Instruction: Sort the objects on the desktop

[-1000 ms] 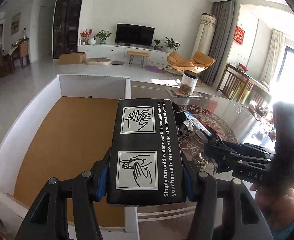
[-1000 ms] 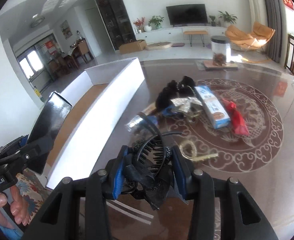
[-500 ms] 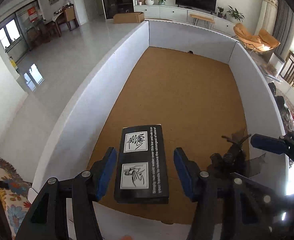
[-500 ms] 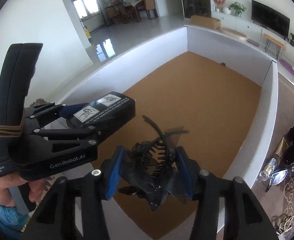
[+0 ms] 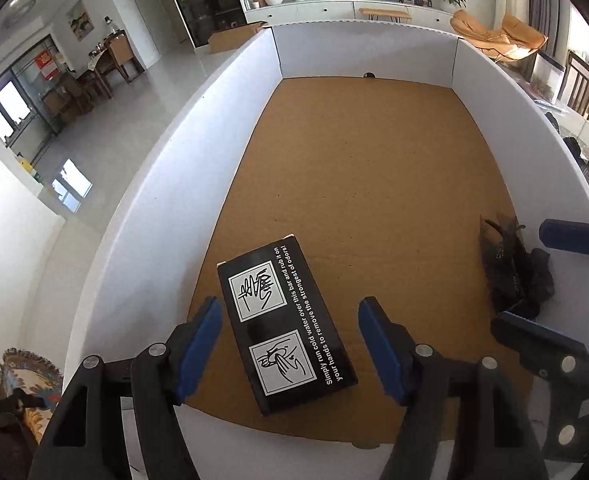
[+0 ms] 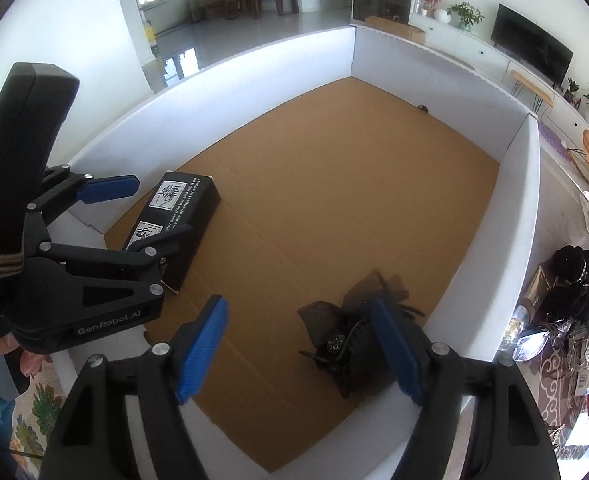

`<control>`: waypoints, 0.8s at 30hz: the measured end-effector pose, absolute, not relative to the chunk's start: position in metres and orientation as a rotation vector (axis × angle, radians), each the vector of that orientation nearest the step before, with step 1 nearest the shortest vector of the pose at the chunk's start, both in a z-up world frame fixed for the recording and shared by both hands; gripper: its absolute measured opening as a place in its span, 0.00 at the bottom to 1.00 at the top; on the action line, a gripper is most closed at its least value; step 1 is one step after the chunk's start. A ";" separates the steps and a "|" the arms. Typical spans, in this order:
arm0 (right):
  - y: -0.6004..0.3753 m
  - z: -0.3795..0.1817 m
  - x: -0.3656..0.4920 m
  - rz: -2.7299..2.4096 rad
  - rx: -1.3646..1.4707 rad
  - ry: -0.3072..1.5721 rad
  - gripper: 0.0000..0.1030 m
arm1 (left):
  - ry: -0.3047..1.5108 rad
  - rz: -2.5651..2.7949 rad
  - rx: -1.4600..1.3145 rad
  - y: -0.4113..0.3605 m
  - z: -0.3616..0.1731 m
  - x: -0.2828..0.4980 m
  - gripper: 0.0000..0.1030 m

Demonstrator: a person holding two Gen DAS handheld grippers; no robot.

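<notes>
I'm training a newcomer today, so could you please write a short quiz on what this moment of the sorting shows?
1. True or false: the black box lies on the floor of the white-walled bin.
2. Which item lies near the right gripper: A, a bottle; B, the black hair clip; C, a jar?
3. Fill in: the left gripper has its jaws ____.

Key: 1 true; 2 B; 3 opening, clear of the box.

I am counting one white-walled box with a brown floor, and inside it are lying one black carton and one black hair clip. I am holding two grippers, one per hand.
</notes>
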State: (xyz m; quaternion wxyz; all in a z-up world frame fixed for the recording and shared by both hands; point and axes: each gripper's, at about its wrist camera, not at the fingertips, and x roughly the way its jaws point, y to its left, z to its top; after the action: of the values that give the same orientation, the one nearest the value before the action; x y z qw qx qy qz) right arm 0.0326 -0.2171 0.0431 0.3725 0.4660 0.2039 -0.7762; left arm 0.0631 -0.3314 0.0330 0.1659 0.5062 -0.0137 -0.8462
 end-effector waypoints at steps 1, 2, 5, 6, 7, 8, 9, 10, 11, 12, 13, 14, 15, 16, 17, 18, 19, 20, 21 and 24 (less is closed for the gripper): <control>-0.218 0.043 0.035 -1.992 1.192 0.526 0.73 | -0.075 -2.408 1.437 -0.329 0.033 0.063 0.67; -0.217 0.043 0.037 -1.998 1.189 0.519 0.73 | -0.103 -2.408 1.435 -0.326 0.034 0.062 0.67; -0.214 0.045 0.042 -2.014 1.181 0.511 0.71 | -0.075 -2.444 1.417 -0.326 0.035 0.069 0.67; -0.213 0.045 0.043 -2.013 1.182 0.510 0.71 | -0.056 -2.460 1.406 -0.327 0.036 0.072 0.67; -0.213 0.047 0.045 -2.015 1.181 0.519 0.70 | -0.049 -2.473 1.392 -0.328 0.037 0.074 0.67; -0.213 0.048 0.044 -2.017 1.176 0.518 0.70 | -0.045 -2.493 1.377 -0.328 0.039 0.074 0.67; -0.212 0.048 0.043 -2.020 1.170 0.507 0.70 | -0.033 -2.511 1.360 -0.330 0.040 0.076 0.67; -0.211 0.050 0.042 -2.019 1.164 0.490 0.70 | -0.008 -2.526 1.342 -0.332 0.042 0.075 0.67; -0.209 0.052 0.041 -2.022 1.153 0.465 0.70 | 0.031 -2.538 1.334 -0.336 0.042 0.078 0.67; -0.204 0.054 0.041 -2.034 1.131 0.434 0.71 | 0.073 -2.551 1.316 -0.338 0.044 0.081 0.67; -0.197 0.059 0.042 -2.044 1.103 0.380 0.72 | 0.099 -2.559 1.275 -0.339 0.046 0.087 0.67; -0.187 0.066 0.045 -2.055 1.068 0.313 0.72 | 0.114 -2.563 1.229 -0.337 0.051 0.094 0.67; -0.175 0.074 0.049 -2.078 1.031 0.259 0.74 | 0.122 -2.570 1.184 -0.335 0.057 0.099 0.70; -0.163 0.082 0.053 -2.101 0.993 0.217 0.76 | 0.132 -2.584 1.140 -0.331 0.063 0.105 0.79; -0.148 0.092 0.058 -2.127 0.946 0.176 0.84 | 0.145 -2.605 1.104 -0.323 0.072 0.110 0.85; -0.133 0.101 0.063 -2.152 0.907 0.147 0.94 | 0.155 -2.641 1.060 -0.314 0.082 0.115 0.88; -0.115 0.109 0.068 -2.186 0.869 0.123 0.97 | 0.158 -2.682 1.019 -0.303 0.092 0.120 0.88; -0.094 0.115 0.074 -2.231 0.827 0.097 1.00 | 0.156 -2.718 0.987 -0.290 0.101 0.125 0.88; -0.073 0.119 0.078 -2.276 0.799 0.071 1.00 | 0.152 -2.753 0.965 -0.276 0.110 0.126 0.88; 0.002 0.116 0.083 -2.441 0.800 0.004 1.00 | 0.156 -2.908 0.942 -0.227 0.135 0.137 0.88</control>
State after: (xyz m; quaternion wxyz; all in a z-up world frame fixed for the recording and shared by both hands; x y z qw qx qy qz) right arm 0.0832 0.0015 0.1157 0.2823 0.2987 0.0016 -0.9116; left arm 0.1373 -0.2268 0.1347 0.0405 0.3075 0.0508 -0.9493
